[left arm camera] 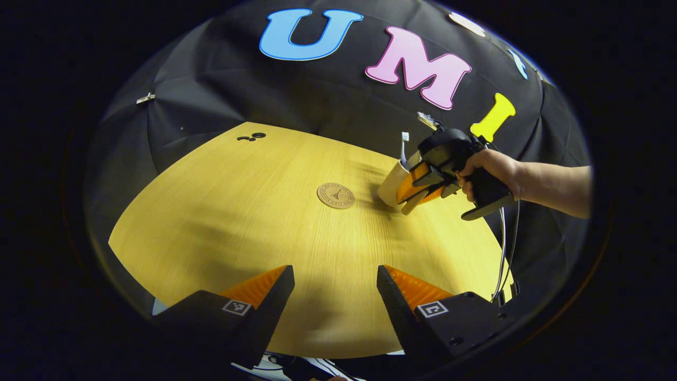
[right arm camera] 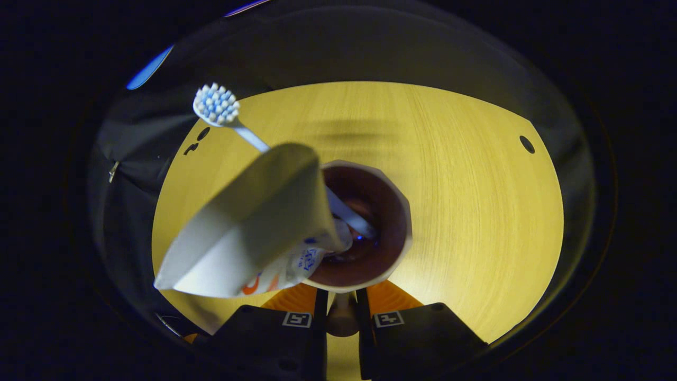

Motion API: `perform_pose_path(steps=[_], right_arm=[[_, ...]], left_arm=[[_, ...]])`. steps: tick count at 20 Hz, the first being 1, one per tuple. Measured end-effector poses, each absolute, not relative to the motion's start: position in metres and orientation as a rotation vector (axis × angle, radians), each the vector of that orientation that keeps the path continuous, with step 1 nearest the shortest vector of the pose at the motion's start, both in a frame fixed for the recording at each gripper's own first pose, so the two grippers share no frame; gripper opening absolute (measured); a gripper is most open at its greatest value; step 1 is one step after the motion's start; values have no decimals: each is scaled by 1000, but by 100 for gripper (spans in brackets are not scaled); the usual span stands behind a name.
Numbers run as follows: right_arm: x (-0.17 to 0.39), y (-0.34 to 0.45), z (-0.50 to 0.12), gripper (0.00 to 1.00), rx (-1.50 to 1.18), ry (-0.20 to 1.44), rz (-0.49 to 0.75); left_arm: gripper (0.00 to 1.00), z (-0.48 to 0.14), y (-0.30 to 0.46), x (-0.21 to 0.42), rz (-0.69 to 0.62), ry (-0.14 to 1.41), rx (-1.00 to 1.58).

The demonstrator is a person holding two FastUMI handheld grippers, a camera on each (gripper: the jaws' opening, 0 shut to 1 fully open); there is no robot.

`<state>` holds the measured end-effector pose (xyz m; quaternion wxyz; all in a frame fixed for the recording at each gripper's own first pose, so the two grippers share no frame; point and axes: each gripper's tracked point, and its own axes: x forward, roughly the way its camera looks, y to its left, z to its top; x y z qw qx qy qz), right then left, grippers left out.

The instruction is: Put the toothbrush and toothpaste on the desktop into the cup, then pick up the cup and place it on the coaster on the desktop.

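Desktop (left arm camera: 238, 222): pale wood, round coaster (left arm camera: 336, 195) lying flat near its middle.
Cup (right arm camera: 370, 222): tilted, just right of the coaster in the left gripper view, apart from it; whether its base touches the wood I cannot tell.
Right gripper (right arm camera: 341, 304): fingers drawn narrow, both pressing the cup's handle between them, a hand (left arm camera: 489, 172) behind.
Left gripper (left arm camera: 336, 283): fingers spread wide, nothing between, well short of the coaster.
Toothpaste (right arm camera: 248, 238): leaning out of the cup.
Toothbrush (right arm camera: 217, 106): bristles up, handle inside the cup.
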<state>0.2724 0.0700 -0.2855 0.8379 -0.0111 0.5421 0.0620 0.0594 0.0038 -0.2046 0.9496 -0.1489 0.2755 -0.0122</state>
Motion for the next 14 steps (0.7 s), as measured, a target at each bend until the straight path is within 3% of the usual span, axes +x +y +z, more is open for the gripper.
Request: perform_pose_path(steps=[14], right_arm=[[269, 179, -302, 28, -103, 1169, 261]], left_arm=[[98, -219, 27, 45, 7, 573, -352]])
